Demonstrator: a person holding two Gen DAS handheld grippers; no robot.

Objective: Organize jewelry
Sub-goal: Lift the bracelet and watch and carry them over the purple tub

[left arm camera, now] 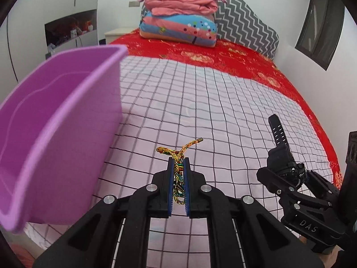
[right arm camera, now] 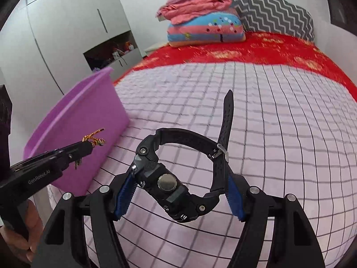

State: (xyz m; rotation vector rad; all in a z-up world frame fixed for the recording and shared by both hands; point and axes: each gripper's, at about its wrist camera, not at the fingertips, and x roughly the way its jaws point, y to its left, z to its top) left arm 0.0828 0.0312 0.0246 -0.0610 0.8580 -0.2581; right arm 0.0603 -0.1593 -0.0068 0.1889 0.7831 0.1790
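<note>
My left gripper (left arm camera: 178, 159) is shut on a braided gold and multicolour cord bracelet (left arm camera: 187, 146), whose ends stick out past the fingertips. It hovers beside a purple plastic bin (left arm camera: 55, 122) at the left of the bed. In the right wrist view, my right gripper (right arm camera: 178, 189) grips a black wristwatch (right arm camera: 169, 185) between its blue pads (right arm camera: 122, 198), case back up, with the strap tail standing upright. Both grippers hang above the checked sheet. The right gripper (left arm camera: 287, 176) and the watch (left arm camera: 277, 134) also show in the left wrist view, and the left gripper (right arm camera: 89, 148), bracelet (right arm camera: 96, 139) and bin (right arm camera: 78, 122) in the right wrist view.
A pink checked sheet (left arm camera: 200, 111) covers the near bed, with a red patterned blanket (left arm camera: 223, 53) beyond it. Folded quilts (left arm camera: 178, 22) and a grey zigzag pillow (left arm camera: 245, 22) lie at the head. A white wardrobe with a cluttered niche (right arm camera: 107, 49) stands on the left. A hand (right arm camera: 33, 223) holds the left gripper's handle.
</note>
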